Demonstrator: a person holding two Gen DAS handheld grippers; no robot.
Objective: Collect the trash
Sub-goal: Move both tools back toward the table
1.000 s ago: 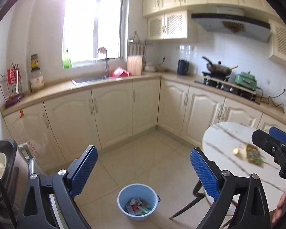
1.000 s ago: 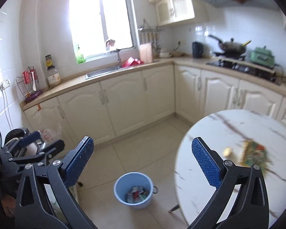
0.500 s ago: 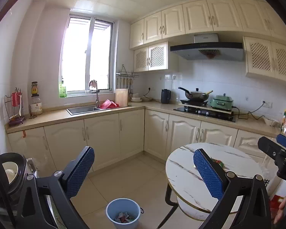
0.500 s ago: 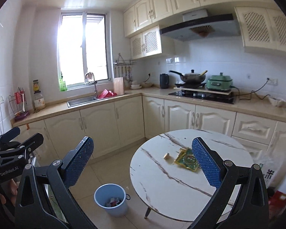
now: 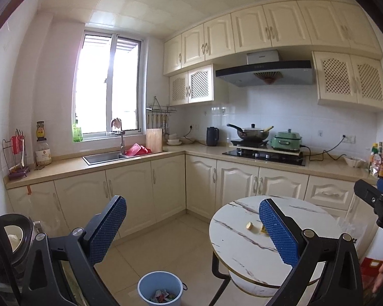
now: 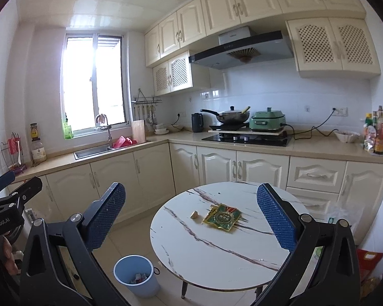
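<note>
Both hand-held tools hang above the floor with nothing between their blue pads: the left gripper (image 5: 191, 227) and the right gripper (image 6: 191, 216) are spread wide. On the round white marble-patterned table (image 6: 217, 250), a green and gold foil snack wrapper (image 6: 222, 217) lies at centre, its print too small to read, with a small pale scrap (image 6: 194, 214) just beside it at nine o'clock. The light blue plastic bin (image 6: 136, 275) stands on the tiles at the table's seven o'clock, with wrappers inside. "GenRobot.AI" is partly legible on the left tool's body.

Round marble table (image 6: 217, 244), green-gold wrapper (image 6: 222, 218) and small scrap (image 6: 194, 214) on it, blue bin (image 6: 136, 275) on floor (image 6: 138, 232)
</note>
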